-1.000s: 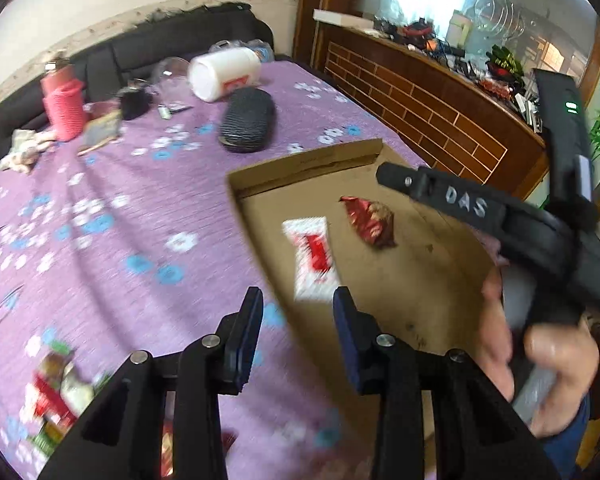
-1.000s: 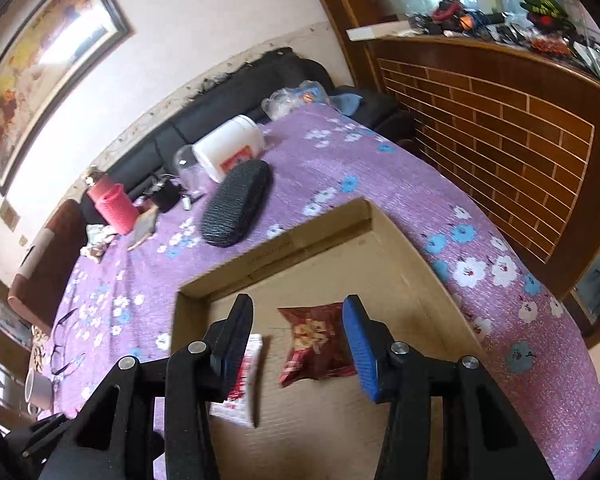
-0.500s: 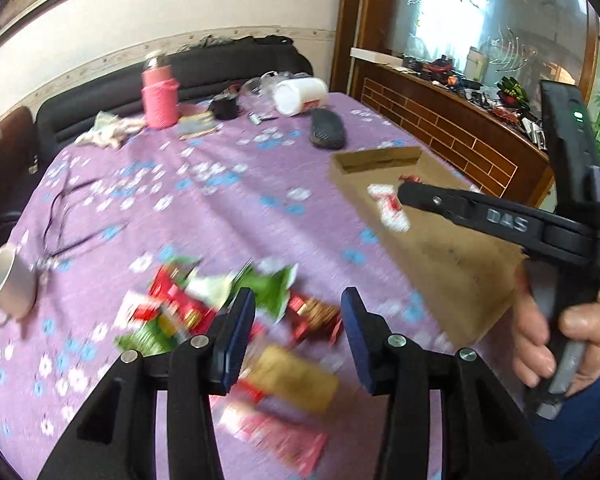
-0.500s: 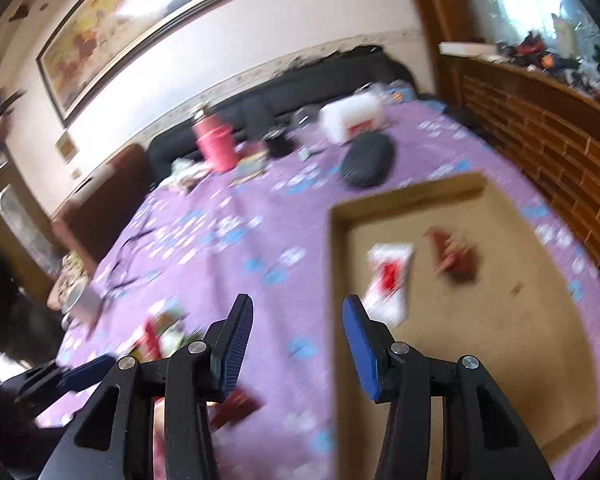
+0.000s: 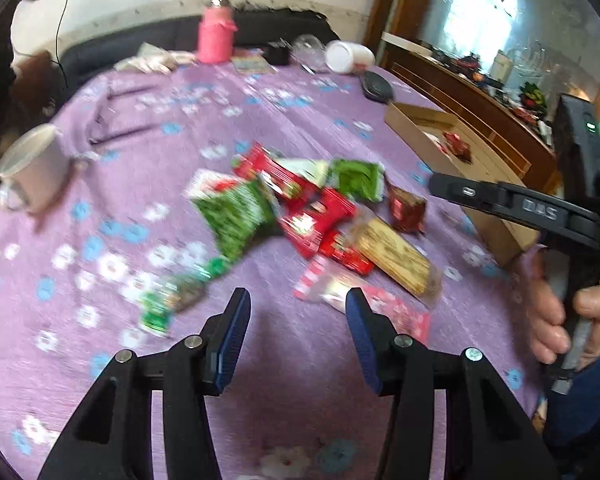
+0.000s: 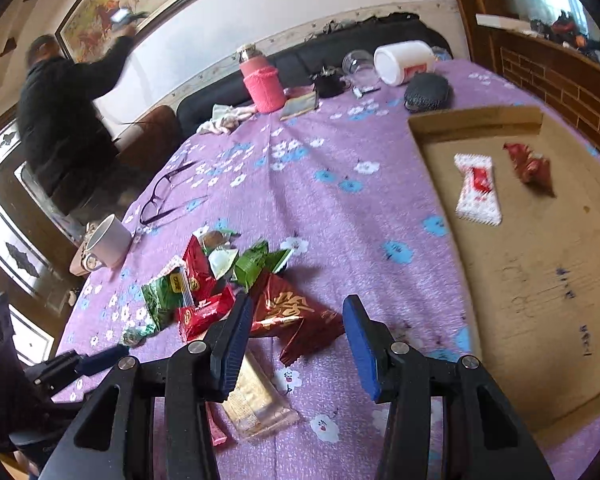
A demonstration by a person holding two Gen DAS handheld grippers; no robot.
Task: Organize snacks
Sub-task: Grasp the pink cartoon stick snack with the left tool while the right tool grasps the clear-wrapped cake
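Note:
A pile of snack packets lies on the purple flowered tablecloth: green packets [image 5: 236, 212], red ones [image 5: 312, 220], a golden cracker pack [image 5: 396, 256]. My left gripper [image 5: 298, 340] hovers just short of the pile, its jaws opening with nothing between them. My right gripper [image 6: 296, 340] stands open above a dark red packet with gold lettering [image 6: 288, 312], without touching it. To the right, the cardboard tray [image 6: 540, 300] holds a white-and-red packet [image 6: 476, 188] and a small dark red packet [image 6: 530, 166]. The left wrist view is motion-blurred.
A white mug [image 6: 108, 244] and glasses [image 6: 168, 196] lie left of the pile. A pink flask [image 6: 260, 84], white jar [image 6: 404, 62] and black case [image 6: 426, 92] stand at the far edge. A person [image 6: 64, 120] stands beyond the table's left side. A brick-faced counter runs along the right.
Both grippers have swung left, away from over the tray and to the snack pile. The left jaws have widened. The right jaws are unchanged.

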